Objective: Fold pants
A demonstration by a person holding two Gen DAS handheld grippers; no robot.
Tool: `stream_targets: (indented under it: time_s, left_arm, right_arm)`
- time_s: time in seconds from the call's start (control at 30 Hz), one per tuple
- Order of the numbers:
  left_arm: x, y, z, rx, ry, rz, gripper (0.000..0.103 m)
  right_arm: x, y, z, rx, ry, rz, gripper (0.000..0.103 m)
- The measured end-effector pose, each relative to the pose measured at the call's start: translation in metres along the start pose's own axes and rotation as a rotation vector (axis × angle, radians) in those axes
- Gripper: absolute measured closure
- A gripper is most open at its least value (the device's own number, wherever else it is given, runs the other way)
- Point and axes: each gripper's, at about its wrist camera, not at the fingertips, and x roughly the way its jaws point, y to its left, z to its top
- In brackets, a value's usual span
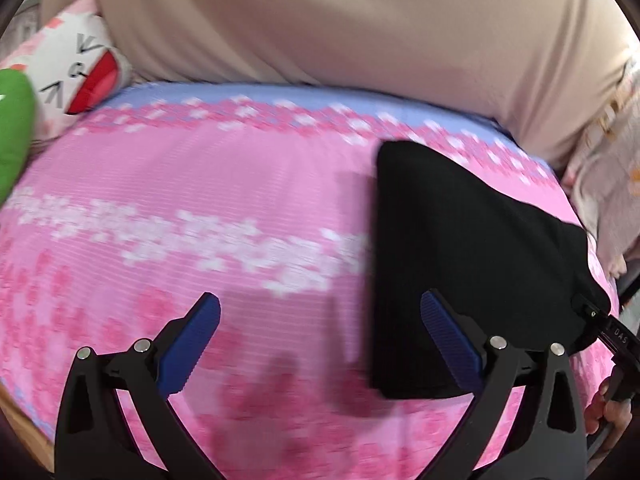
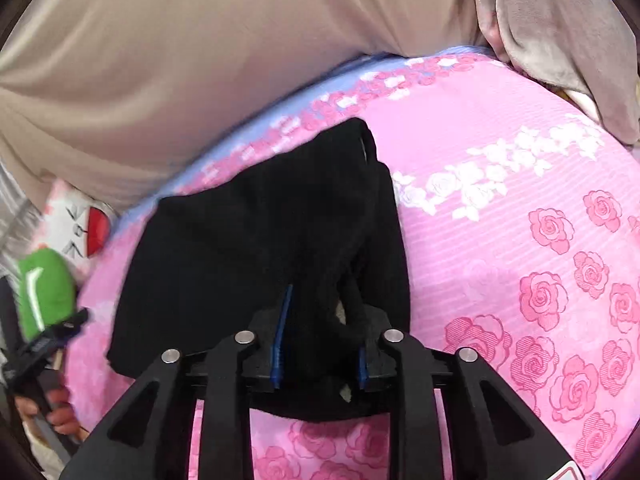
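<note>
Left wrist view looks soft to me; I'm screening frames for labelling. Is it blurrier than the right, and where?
Left wrist view: the pink floral sheet smears sideways, while the open left gripper stays crisp. Right wrist view: roses on the sheet are sharp; the black pants lose detail in darkness; both views bend at the fisheye edges.

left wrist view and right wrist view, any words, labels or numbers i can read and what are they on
"DAS": on the black body of the right tool, at the frame's right edge; possibly cut off.
Label on the left tool: too blurred to read.
Cat-face pillow: drawn marks only, no words.
</note>
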Motion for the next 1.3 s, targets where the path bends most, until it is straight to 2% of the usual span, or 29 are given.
stream_targets:
  time_s: [0.07,0.1,0.13,0.2,0.3,0.4,0.43,0.47,0.5,0.53,0.57,0.67,0.7,0.8,0.83,0.9,0.93,0.97,1.0,1.03,1.07,1.1,1.13,1.17,1.2,1.23,1.27,1.3]
  left_arm:
    - [0.008,-0.015,0.000,0.004,0.028,-0.020,0.005]
    - [0.011,-0.019,0.000,0.000,0.034,-0.036,0.005]
    - [0.014,-0.021,-0.001,-0.005,0.044,-0.047,0.005]
    - [0.024,-0.025,-0.003,-0.017,0.083,-0.096,0.005]
    - [0.044,-0.028,-0.005,-0.047,0.142,-0.158,0.005]
    - [0.067,-0.030,-0.006,-0.091,0.204,-0.260,0.005]
    - [0.069,-0.030,-0.003,-0.090,0.174,-0.266,0.006]
    - [0.071,-0.030,-0.002,-0.081,0.168,-0.288,0.023]
    - [0.073,-0.027,0.001,-0.091,0.179,-0.324,0.029]
    - [0.072,-0.023,0.003,-0.096,0.169,-0.353,0.046]
    - [0.069,-0.017,0.008,-0.105,0.173,-0.388,0.061]
    - [0.047,0.001,0.023,-0.121,0.149,-0.452,0.071]
    - [0.033,0.008,0.029,-0.112,0.117,-0.451,0.071]
    - [-0.012,0.030,0.034,-0.067,0.013,-0.360,0.070]
    - [-0.025,0.043,0.031,-0.050,-0.005,-0.325,0.068]
    - [-0.033,0.062,0.017,-0.039,0.012,-0.277,0.061]
    - [-0.029,0.071,0.006,-0.028,0.037,-0.236,0.054]
    - [-0.018,0.078,-0.008,-0.018,0.078,-0.174,0.052]
    - [-0.011,0.081,-0.016,-0.015,0.106,-0.141,0.052]
    - [-0.001,0.090,-0.028,-0.033,0.138,-0.105,0.049]
    - [-0.002,0.097,-0.034,-0.060,0.125,-0.132,0.048]
    - [-0.009,0.102,-0.035,-0.071,0.108,-0.144,0.048]
    - [-0.022,0.106,-0.031,-0.075,0.067,-0.121,0.049]
    - [-0.036,0.107,-0.026,-0.077,0.009,-0.085,0.049]
    - [-0.050,0.106,-0.018,-0.070,-0.058,-0.056,0.049]
    - [-0.067,0.099,-0.006,-0.048,-0.132,-0.044,0.049]
    - [-0.074,0.092,0.001,-0.038,-0.165,-0.052,0.045]
    - [-0.079,0.085,0.010,-0.033,-0.197,-0.063,0.042]
  right_arm:
    - [-0.010,0.008,0.008,-0.026,-0.032,-0.024,0.075]
    - [-0.015,0.010,0.010,-0.038,-0.055,-0.039,0.068]
    - [-0.021,0.011,0.013,-0.048,-0.073,-0.045,0.052]
    - [-0.029,0.001,0.016,-0.038,-0.089,-0.040,0.032]
    - [-0.019,-0.008,0.013,-0.016,-0.040,-0.032,0.031]
    - [0.005,-0.021,0.005,0.054,0.068,0.029,0.031]
    - [0.014,-0.021,0.002,0.077,0.081,0.051,0.030]
    - [0.019,-0.022,-0.001,0.102,0.077,0.061,0.031]
    - [0.020,-0.019,-0.001,0.100,0.057,0.059,0.042]
    - [0.020,-0.016,-0.001,0.094,0.060,0.068,0.058]
    - [0.017,-0.008,0.002,0.095,0.043,0.074,0.061]
    - [-0.001,0.028,0.014,0.029,-0.009,0.099,0.067]
    - [-0.007,0.042,0.016,0.002,-0.023,0.119,0.068]
    - [-0.023,0.085,0.018,-0.075,-0.039,0.200,0.068]
    - [-0.024,0.095,0.014,-0.093,-0.035,0.211,0.067]
    - [-0.012,0.102,-0.001,-0.099,-0.005,0.213,0.062]
    - [0.000,0.101,-0.011,-0.097,0.029,0.204,0.060]
    - [0.017,0.096,-0.025,-0.094,0.078,0.168,0.059]
    - [0.031,0.089,-0.038,-0.083,0.124,0.108,0.052]
    - [0.035,0.082,-0.044,-0.075,0.130,0.087,0.051]
    - [0.028,0.077,-0.047,-0.035,0.104,0.127,0.050]
    - [0.019,0.074,-0.045,-0.017,0.099,0.115,0.050]
    - [0.007,0.074,-0.041,-0.023,0.073,0.082,0.047]
    - [-0.012,0.080,-0.033,-0.059,0.009,0.028,0.046]
    - [-0.026,0.088,-0.027,-0.102,-0.038,-0.011,0.047]
    - [-0.040,0.102,-0.018,-0.161,-0.086,-0.029,0.058]
    - [-0.045,0.112,-0.012,-0.191,-0.102,-0.018,0.068]
    - [-0.048,0.126,-0.004,-0.221,-0.113,0.006,0.083]
